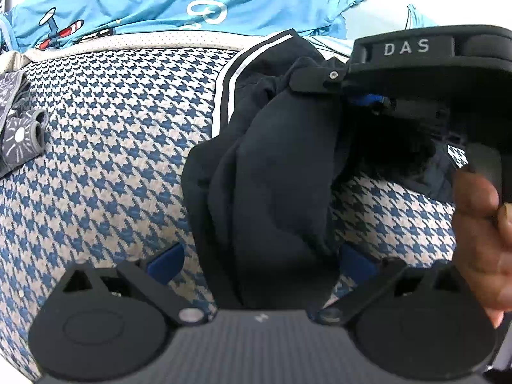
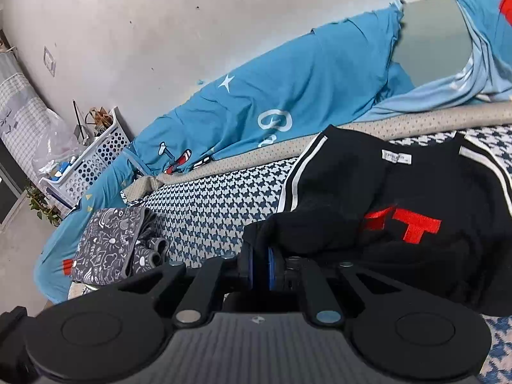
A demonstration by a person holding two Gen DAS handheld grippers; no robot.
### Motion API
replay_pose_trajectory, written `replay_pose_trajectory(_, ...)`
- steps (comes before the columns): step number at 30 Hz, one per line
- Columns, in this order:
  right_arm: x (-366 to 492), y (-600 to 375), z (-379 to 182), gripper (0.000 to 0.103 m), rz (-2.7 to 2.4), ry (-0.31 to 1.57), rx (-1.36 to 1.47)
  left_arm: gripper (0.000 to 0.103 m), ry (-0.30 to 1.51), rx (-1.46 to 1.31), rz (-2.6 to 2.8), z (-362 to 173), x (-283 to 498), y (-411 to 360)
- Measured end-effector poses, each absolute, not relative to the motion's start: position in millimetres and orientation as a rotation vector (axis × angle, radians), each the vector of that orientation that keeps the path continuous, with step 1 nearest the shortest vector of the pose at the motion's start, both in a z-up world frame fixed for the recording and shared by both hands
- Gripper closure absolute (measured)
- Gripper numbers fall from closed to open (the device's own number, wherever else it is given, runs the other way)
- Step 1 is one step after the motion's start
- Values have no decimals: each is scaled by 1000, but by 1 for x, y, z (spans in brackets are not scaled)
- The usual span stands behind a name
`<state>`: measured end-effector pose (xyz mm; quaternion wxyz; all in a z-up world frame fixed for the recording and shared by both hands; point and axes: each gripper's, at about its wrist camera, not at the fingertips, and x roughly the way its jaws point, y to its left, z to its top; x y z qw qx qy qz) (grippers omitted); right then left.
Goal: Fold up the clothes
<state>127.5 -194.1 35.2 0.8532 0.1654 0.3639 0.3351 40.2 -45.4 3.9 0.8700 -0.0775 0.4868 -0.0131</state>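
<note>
Both grippers are working on one black garment that is lying on a houndstooth bed cover.

In the right wrist view, the right gripper is holding its two blue-padded fingers almost together, and a bunched edge of the black garment is sitting pinched between them. Ahead of this gripper and to its right side the rest of the garment is spreading over the cover, showing red letters, white stripes along its edges and a small white label.

In the left wrist view, the left gripper is keeping its fingers wide apart. A thick fold of the black garment is hanging down through the gap between them, but I cannot tell if the pads are touching it. Ahead and to the right, the right gripper body with the letters DAS is gripping the upper part of the same cloth, and a person's hand is appearing at the right edge.

To the far left of both grippers, a folded grey patterned garment is resting on the cover. Beyond the cover, a blue cartoon-print sheet is lying crumpled along the wall. A white perforated basket is standing on the floor, far left of the right gripper.
</note>
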Motion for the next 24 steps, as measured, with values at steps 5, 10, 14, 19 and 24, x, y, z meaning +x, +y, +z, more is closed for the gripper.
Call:
replay_pose_trajectory(5, 127, -198, 37, 90, 707, 764, 370, 5, 977, -155, -15, 0, 46, -50)
replay_pose_trajectory(10, 123, -210, 43, 74, 708, 759, 382, 34, 968, -194, 42, -5, 54, -41)
replay_pose_trajectory(14, 117, -226, 49, 67, 700, 740, 379, 46, 964, -245, 53, -6, 58, -31)
replay_pose_trajectory(19, 111, -245, 50, 67, 689, 744, 367, 49, 938, -263, 71, 0, 60, -27)
replay_pose_trajectory(24, 105, -253, 45, 67, 704, 783, 316, 48, 923, -297, 109, 5, 63, -16)
